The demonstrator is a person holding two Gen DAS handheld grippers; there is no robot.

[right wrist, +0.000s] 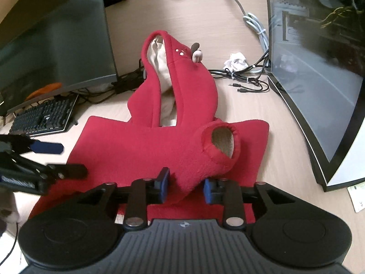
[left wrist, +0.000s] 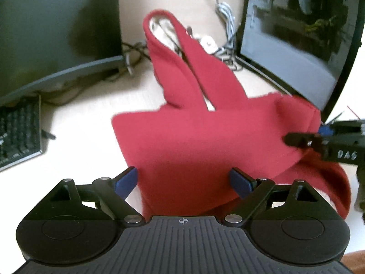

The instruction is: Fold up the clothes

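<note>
A small red fleece hoodie (right wrist: 141, 150) lies on the light wooden desk, its cream-lined hood (right wrist: 164, 68) pointing away. It also shows in the left wrist view (left wrist: 194, 137). My right gripper (right wrist: 186, 185) has its blue pads on either side of a sleeve (right wrist: 214, 155) whose cuff opening faces up, folded over the body. My left gripper (left wrist: 183, 181) is open wide, with the red fabric lying between its pads; it appears at the left of the right wrist view (right wrist: 57, 159). The right gripper shows at the right edge of the left wrist view (left wrist: 303, 137).
A dark monitor (right wrist: 57, 34) stands at the left, with a black keyboard (right wrist: 45, 116) under it. A computer case with a glass side (right wrist: 319, 80) stands at the right. Cables (right wrist: 246, 82) and a crumpled white paper (right wrist: 237, 61) lie behind the hoodie.
</note>
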